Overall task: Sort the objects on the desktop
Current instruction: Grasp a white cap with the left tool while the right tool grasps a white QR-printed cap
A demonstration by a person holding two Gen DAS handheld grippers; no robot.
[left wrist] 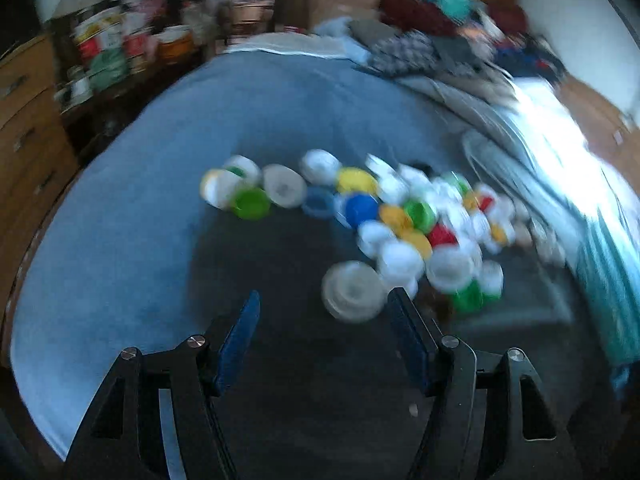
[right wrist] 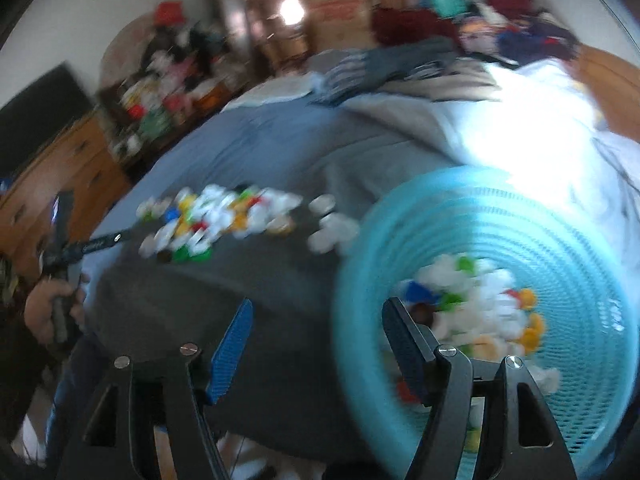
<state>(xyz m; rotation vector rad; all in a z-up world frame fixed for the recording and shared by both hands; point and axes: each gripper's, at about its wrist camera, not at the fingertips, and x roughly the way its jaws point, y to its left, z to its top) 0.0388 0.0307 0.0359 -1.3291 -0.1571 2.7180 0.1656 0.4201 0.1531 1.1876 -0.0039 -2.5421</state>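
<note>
A heap of plastic bottle caps [left wrist: 404,220], white, yellow, green, blue and red, lies on a grey-blue bedspread [left wrist: 160,200]. My left gripper [left wrist: 324,300] is open and empty, just short of the nearest big white cap [left wrist: 352,290]. In the right wrist view the cap heap [right wrist: 216,220] lies to the far left. My right gripper [right wrist: 316,308] is open and empty, with its right finger over the rim of a turquoise mesh basket [right wrist: 560,240] that holds several caps [right wrist: 480,304]. Both views are blurred.
Folded clothes and bedding [left wrist: 440,52] are piled at the far right of the bed. A wooden dresser [left wrist: 28,120] and cluttered shelves [left wrist: 116,48] stand to the left. The left-hand gripper held by a hand [right wrist: 60,264] shows in the right wrist view.
</note>
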